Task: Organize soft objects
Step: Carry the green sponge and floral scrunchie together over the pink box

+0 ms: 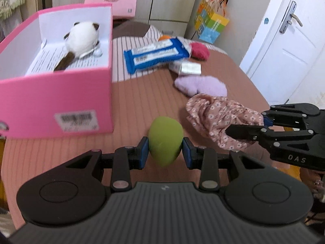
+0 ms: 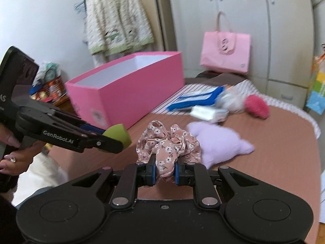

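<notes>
My left gripper [image 1: 165, 152] is shut on a green egg-shaped sponge [image 1: 165, 140], held above the table just right of the open pink box [image 1: 61, 99]. A white and brown plush toy [image 1: 81, 38] lies inside the box. My right gripper [image 2: 165, 172] is shut on a pink floral scrunchie [image 2: 168, 142], held above the table. From the left wrist view the right gripper [image 1: 243, 132] sits to the right with the scrunchie [image 1: 219, 118]. A lilac plush [image 1: 201, 85] and a red knitted item [image 1: 200, 50] lie on the table behind.
A blue packet [image 1: 154, 55] and a small silver-white pack [image 1: 189, 68] lie mid-table. The table has a brown and striped cover [image 1: 142, 101]. A pink bag [image 2: 225, 50] stands at the back by the wardrobe. A colourful bag [image 1: 211, 24] hangs at the right. A door [image 1: 284, 40] is on the right.
</notes>
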### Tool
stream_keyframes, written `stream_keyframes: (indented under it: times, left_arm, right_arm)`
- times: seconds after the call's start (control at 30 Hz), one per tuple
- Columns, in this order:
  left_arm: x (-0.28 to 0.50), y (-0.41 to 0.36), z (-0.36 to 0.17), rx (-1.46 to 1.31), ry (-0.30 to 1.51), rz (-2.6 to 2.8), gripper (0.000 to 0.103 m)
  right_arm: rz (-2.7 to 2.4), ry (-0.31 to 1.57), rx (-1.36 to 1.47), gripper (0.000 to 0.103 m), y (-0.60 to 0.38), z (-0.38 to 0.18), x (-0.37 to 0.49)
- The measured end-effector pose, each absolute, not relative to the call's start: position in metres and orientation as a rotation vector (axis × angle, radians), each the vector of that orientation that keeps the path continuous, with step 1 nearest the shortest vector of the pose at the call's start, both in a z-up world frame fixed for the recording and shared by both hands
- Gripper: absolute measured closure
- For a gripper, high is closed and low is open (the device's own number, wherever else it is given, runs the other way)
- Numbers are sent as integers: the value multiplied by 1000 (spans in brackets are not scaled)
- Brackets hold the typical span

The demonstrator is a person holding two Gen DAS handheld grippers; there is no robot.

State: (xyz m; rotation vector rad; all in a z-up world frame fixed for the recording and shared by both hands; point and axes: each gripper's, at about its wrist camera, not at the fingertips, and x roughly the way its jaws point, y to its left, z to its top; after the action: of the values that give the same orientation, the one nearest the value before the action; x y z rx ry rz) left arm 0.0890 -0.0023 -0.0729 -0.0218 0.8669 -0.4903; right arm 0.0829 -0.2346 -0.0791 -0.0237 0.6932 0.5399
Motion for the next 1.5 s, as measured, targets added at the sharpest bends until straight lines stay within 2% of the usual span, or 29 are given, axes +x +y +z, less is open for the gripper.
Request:
stream_keyframes:
  times: [0.47, 0.63, 0.87, 1.23, 1.5]
  left_arm:
    - [63, 47, -48, 41, 1010, -465, 69]
    - [60, 60, -28, 82, 992, -445, 69]
    - [72, 79, 7, 86, 875, -420, 69]
    - [154, 102, 44, 81, 740, -352, 69]
    - [239, 116, 25, 27, 729, -292, 68]
  right_arm:
    - [801, 857, -31, 83, -172, -57, 82]
    - [856, 845, -73, 83, -150, -38, 86]
    - [870, 741, -112, 82, -130, -6, 105]
    - [845, 628, -117, 81, -97, 22, 187]
    - [832, 642, -103, 81, -76, 13, 281]
